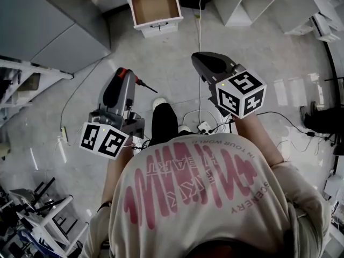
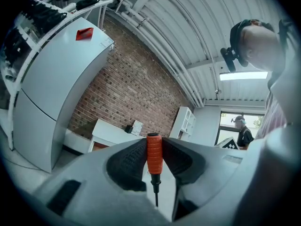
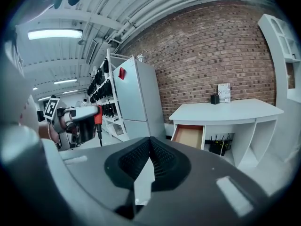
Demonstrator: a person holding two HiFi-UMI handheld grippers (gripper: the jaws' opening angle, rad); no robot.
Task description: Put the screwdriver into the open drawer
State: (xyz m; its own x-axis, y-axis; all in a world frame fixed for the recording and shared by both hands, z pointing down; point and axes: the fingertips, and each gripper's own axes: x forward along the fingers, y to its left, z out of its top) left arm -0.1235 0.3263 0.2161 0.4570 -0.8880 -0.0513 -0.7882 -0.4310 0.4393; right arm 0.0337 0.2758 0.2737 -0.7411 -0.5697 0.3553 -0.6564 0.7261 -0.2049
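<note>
Jaws of my left gripper (image 1: 123, 75) are clamped on the screwdriver (image 2: 154, 152) by its orange handle. Its shaft hangs tip-down, crosswise to them. My right gripper (image 3: 150, 145) has its jaws pressed together, empty. The open drawer (image 1: 155, 5) lies ahead under the desk's (image 3: 225, 109) left end, well apart, with open floor between.

Orange-handled screwdriver (image 2: 154, 155) clamped in left gripper (image 2: 154, 146); drawer (image 1: 156, 7) open, well apart

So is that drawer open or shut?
Open. The drawer sticks out from the white desk, and its bare brown bottom shows from above.
</note>
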